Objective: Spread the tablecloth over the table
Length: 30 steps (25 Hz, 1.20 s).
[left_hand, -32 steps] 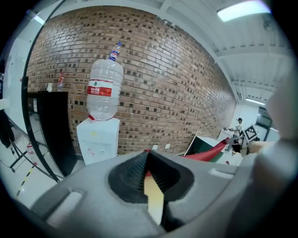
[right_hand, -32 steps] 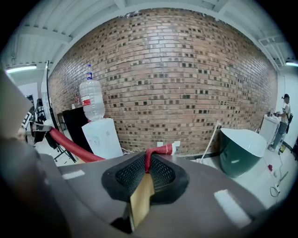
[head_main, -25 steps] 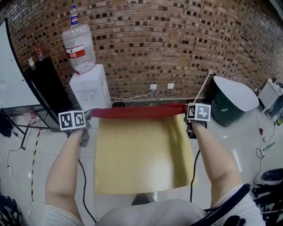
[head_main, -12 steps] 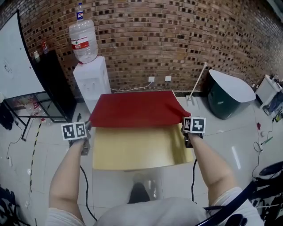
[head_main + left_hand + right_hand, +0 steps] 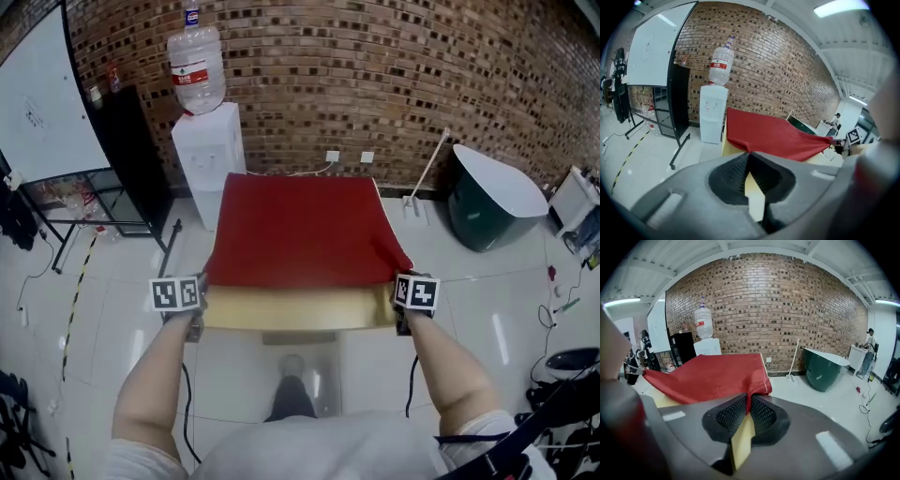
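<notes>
- Spreading looks to be in its late stage: the tablecloth (image 5: 305, 230) lies red and mostly flat, running from the far edge toward the person. The counter under it is hidden.
- The left gripper (image 5: 748, 159) is clamped tight on the near left corner. The right gripper (image 5: 749, 404) pinches the near right corner, jaws almost together on the fabric.
- A yellow band (image 5: 300, 307) of the cloth stretches between both grippers along the near edge.
- The next move likely calls for lowering both corners evenly, keeping that edge taut, then letting go. A ripple sits by the right corner.

Tablecloth (image 5: 776, 136) corner between closed jaws
</notes>
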{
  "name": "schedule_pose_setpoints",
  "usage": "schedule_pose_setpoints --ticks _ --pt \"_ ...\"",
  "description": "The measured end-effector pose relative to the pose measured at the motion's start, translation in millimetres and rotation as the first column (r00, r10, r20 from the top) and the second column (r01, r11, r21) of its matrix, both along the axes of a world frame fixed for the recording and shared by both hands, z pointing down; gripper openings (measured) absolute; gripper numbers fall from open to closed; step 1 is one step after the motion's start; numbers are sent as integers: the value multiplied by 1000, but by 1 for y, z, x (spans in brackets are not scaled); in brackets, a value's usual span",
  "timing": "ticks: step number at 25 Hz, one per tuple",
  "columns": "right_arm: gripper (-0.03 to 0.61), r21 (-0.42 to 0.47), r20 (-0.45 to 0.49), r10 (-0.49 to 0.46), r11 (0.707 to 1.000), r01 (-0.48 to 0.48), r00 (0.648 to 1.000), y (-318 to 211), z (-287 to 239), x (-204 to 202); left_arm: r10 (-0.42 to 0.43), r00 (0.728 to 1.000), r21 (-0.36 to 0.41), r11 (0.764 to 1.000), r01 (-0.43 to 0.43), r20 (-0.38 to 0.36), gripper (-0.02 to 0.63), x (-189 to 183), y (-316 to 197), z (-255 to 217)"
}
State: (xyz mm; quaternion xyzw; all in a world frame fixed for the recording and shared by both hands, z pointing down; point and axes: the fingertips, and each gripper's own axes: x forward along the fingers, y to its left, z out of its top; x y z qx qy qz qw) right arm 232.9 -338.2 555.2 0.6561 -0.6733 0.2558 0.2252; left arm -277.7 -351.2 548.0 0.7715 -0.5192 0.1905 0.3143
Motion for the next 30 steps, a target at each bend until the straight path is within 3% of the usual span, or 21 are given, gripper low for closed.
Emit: schedule_pose_setpoints --ticks 22,27,30 --pt "21 -88 81 14 996 -7 997 101 72 -15 -116 991 -113 988 108 -68 8 -23 94 85" --pt "65 -98 86 41 995 -32 995 105 77 -9 -133 986 -128 985 119 -106 12 -24 97 93" --pt "104 -137 70 32 990 -22 997 114 83 -5 -156 979 -146 980 137 -129 49 -30 102 99"
